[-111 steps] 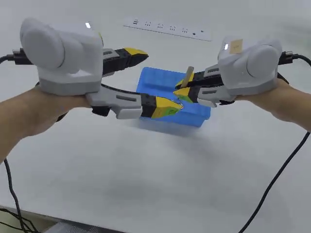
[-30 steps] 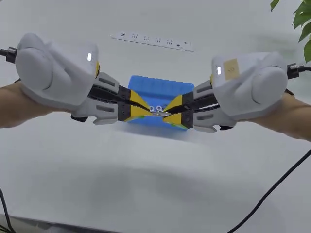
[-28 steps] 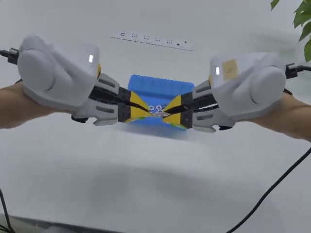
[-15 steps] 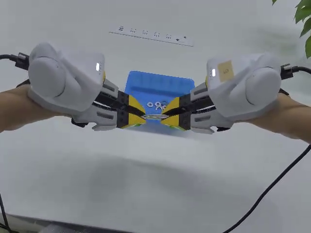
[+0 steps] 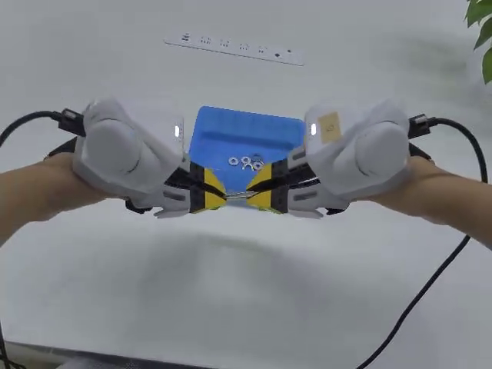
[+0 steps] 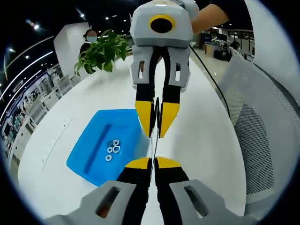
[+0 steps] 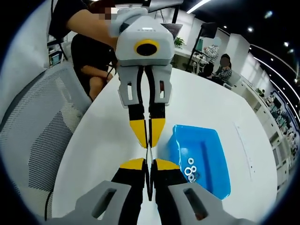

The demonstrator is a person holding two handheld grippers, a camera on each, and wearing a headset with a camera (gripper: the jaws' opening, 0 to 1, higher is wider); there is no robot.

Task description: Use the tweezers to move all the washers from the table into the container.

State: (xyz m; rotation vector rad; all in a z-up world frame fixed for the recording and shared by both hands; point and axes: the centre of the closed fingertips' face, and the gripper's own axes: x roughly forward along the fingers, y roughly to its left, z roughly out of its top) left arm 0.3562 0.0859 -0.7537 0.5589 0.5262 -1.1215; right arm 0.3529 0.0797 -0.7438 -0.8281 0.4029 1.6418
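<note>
1. White table (image 5: 246,292) fills the head view. A white power strip (image 5: 234,48) lies at its far edge and green plant leaves (image 5: 484,38) show at the top right corner.
2. Markings on the power strip are too small to read. A tan sticker (image 5: 329,127) sits on the shell of the right gripper (image 5: 257,192), and any writing on it cannot be made out. No brand name can be read on either tool.
3. Tip to tip with it, the left gripper (image 5: 215,196) comes in from the left, so the two face each other above the table just in front of the blue container (image 5: 254,131).
4. Between the two sets of yellow tips runs a pair of thin metal tweezers (image 5: 237,195), lying level from one gripper to the other.
5. Left gripper view: its own jaws are pressed together on one end of the tweezers, and the opposite gripper's jaws are nipped on the far end.
6. Right gripper view: the same holds in mirror, with its own jaws clamped on the thin strip.
7. Several small silver washers (image 5: 246,162) lie in a loose cluster on the container floor, just beyond the tweezers and apart from them.
8. A black cable (image 5: 430,284) trails from the right gripper across the table.
9. Both gripper views take in a grey mesh chair (image 7: 33,140) beside the table, and an open office with people beyond.
</note>
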